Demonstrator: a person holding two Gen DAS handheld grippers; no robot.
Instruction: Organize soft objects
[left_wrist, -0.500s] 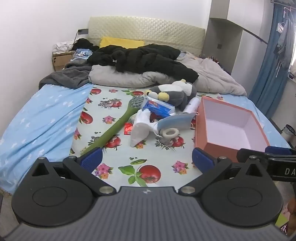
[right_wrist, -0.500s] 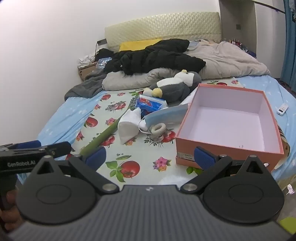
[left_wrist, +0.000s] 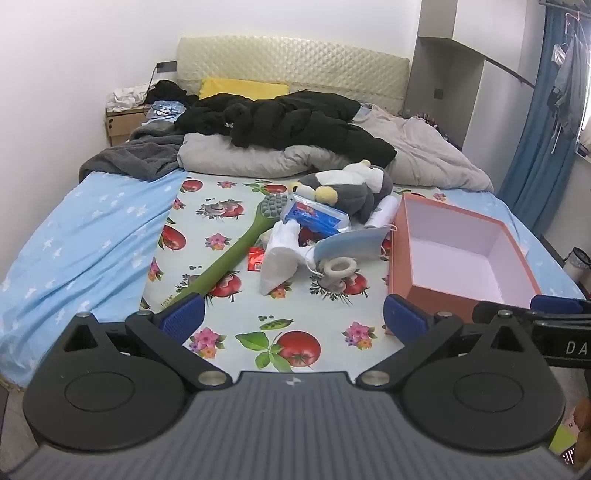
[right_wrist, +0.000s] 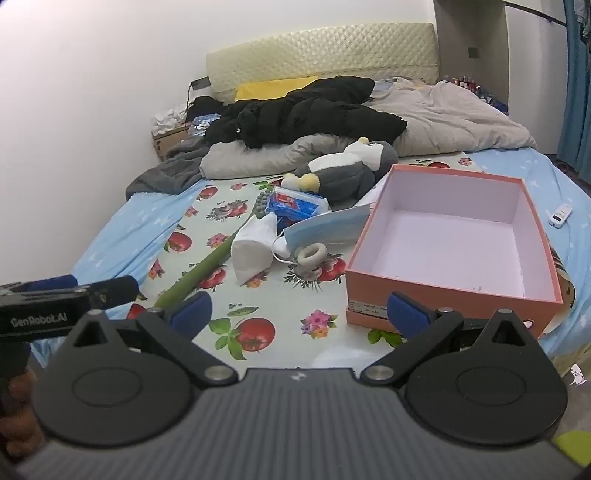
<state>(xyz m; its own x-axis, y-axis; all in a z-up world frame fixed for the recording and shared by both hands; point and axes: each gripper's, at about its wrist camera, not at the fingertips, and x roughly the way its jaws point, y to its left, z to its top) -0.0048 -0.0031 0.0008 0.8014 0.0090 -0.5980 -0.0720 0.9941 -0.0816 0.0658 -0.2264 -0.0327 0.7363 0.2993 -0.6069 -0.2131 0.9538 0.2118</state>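
Note:
A pile of soft items lies mid-bed: a grey and white plush penguin (left_wrist: 351, 188) (right_wrist: 347, 170), a blue tissue pack (left_wrist: 317, 218) (right_wrist: 295, 205), a white folded cloth (left_wrist: 280, 258) (right_wrist: 253, 251), a blue face mask (left_wrist: 351, 243) (right_wrist: 325, 229) and a small grey ring-shaped item (left_wrist: 338, 267) (right_wrist: 310, 254). An open pink box (left_wrist: 413, 280) (right_wrist: 443, 288), empty, sits to their right. My left gripper (left_wrist: 293, 319) and right gripper (right_wrist: 301, 314) are both open and empty, held over the bed's near edge, short of the pile.
A long green brush (left_wrist: 229, 258) (right_wrist: 199, 273) lies left of the pile. The bed has a fruit-print cover (left_wrist: 295, 343) and blue sheet (left_wrist: 92, 236). Black clothes (left_wrist: 288, 118) and grey bedding (left_wrist: 424, 155) lie at the back. A white remote (right_wrist: 559, 215) lies far right.
Both views have shifted only slightly; the grippers stay open and nothing on the bed has moved.

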